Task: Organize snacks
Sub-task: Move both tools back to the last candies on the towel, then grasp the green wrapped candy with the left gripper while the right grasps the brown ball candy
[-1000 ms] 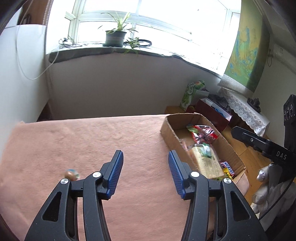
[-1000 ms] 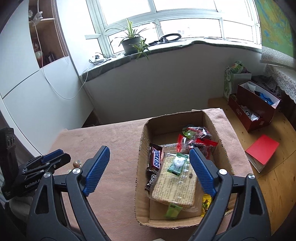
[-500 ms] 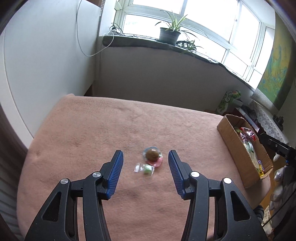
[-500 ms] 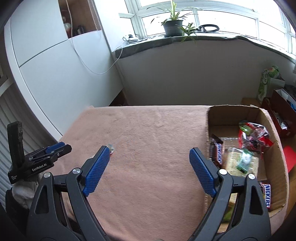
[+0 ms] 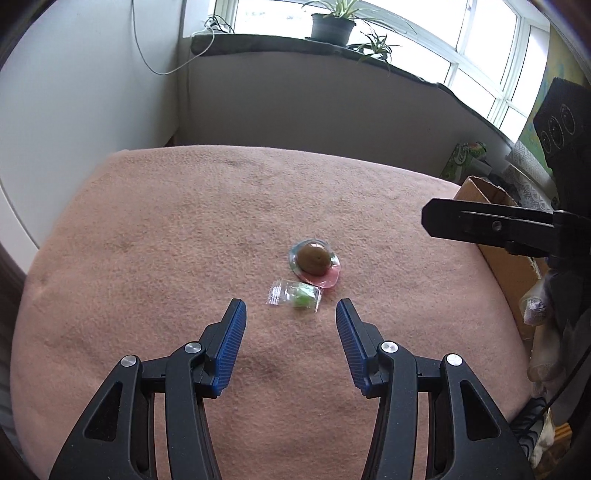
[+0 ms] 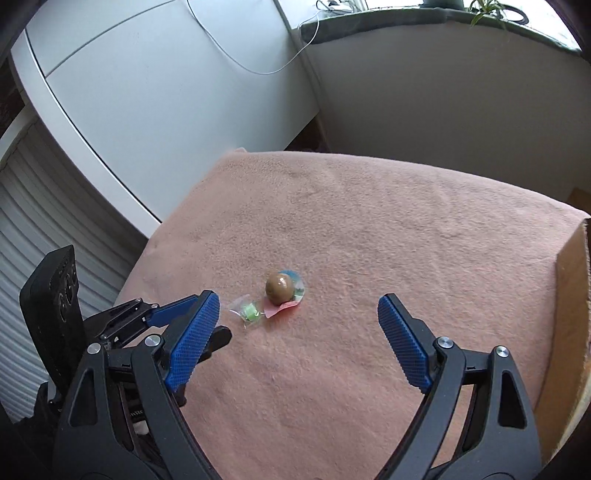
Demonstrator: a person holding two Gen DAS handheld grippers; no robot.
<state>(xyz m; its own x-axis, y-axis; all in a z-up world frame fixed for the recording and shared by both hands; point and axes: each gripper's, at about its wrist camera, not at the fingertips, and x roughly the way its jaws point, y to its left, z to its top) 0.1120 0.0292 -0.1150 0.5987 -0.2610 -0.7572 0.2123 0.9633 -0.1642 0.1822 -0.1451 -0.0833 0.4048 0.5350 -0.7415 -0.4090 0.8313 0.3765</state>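
Two small snacks lie mid-table on the pink cloth: a brown ball in a clear cup with a pink-and-blue lid [image 5: 314, 260] [image 6: 280, 290], and a green candy in a clear wrapper [image 5: 297, 295] [image 6: 248, 312] touching its near side. My left gripper [image 5: 290, 314] hovers just short of the green candy, open, nothing between its blue pads. My right gripper [image 6: 299, 306] is open wide, with both snacks framed between its fingertips from farther back. The left gripper [image 6: 184, 314] shows at the lower left of the right wrist view, beside the green candy.
The cardboard box [image 5: 491, 221] [image 6: 570, 295] stands at the table's right edge; its contents are hidden. The right gripper's finger [image 5: 480, 221] reaches in over the table's right side. White cabinets stand left of the table, a windowsill with plants [image 5: 332, 26] behind.
Both grippers swung left from the box toward the two loose snacks and sank lower. The snacks now sit nearer and larger in both views. Neither gripper's opening changed.
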